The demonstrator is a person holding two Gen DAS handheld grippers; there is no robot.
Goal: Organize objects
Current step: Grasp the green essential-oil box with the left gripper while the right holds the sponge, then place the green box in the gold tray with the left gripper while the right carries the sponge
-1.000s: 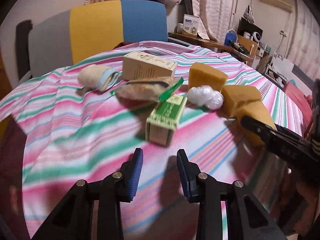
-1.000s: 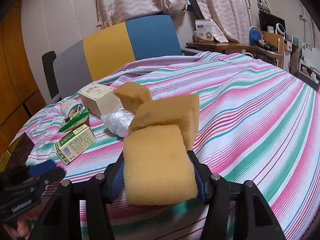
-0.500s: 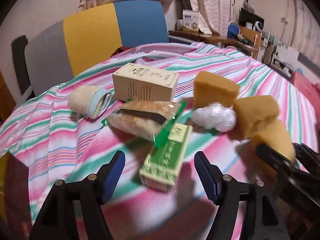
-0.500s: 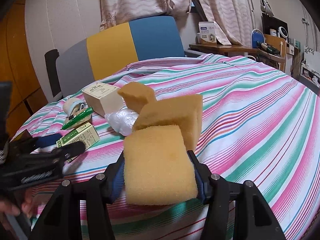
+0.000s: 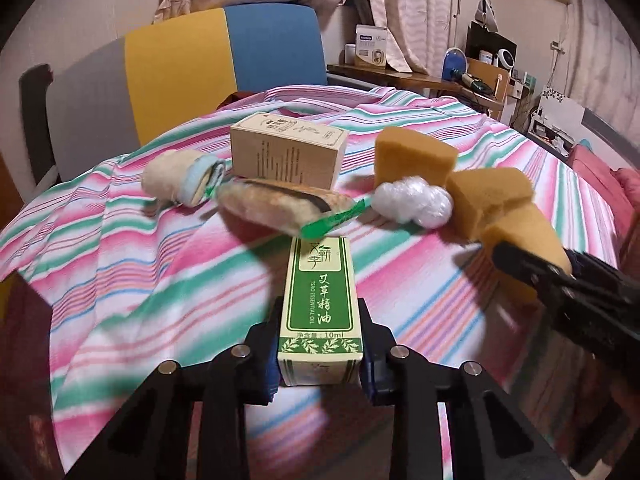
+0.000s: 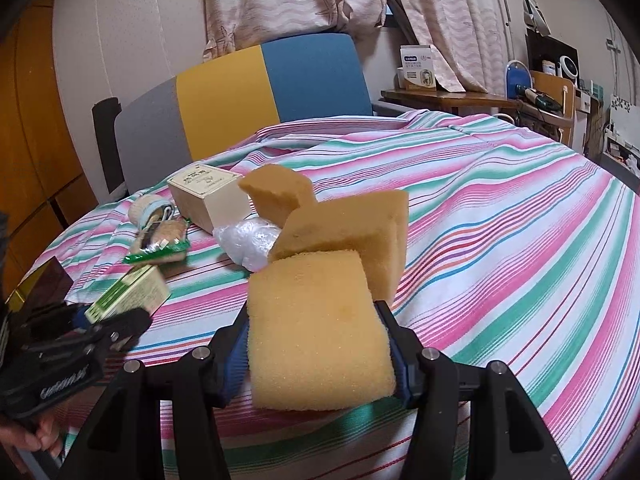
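One green-and-cream oil box (image 5: pixel 320 304) clamped in left tool (image 5: pixel 319 354); right tool (image 6: pixel 320 344) pinching yellow sponge (image 6: pixel 318 328).

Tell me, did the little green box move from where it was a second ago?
Yes. The green box has swung end-on between the left gripper pads, its far end now near the green toothbrush. The jaws just closed on it.

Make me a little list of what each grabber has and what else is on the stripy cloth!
left gripper: shut on the green box
right gripper: shut on a sponge
other sponges: two, behind that sponge
plastic wad: between the sponges
beige box: farther back
cloth: pink, green, white stripes
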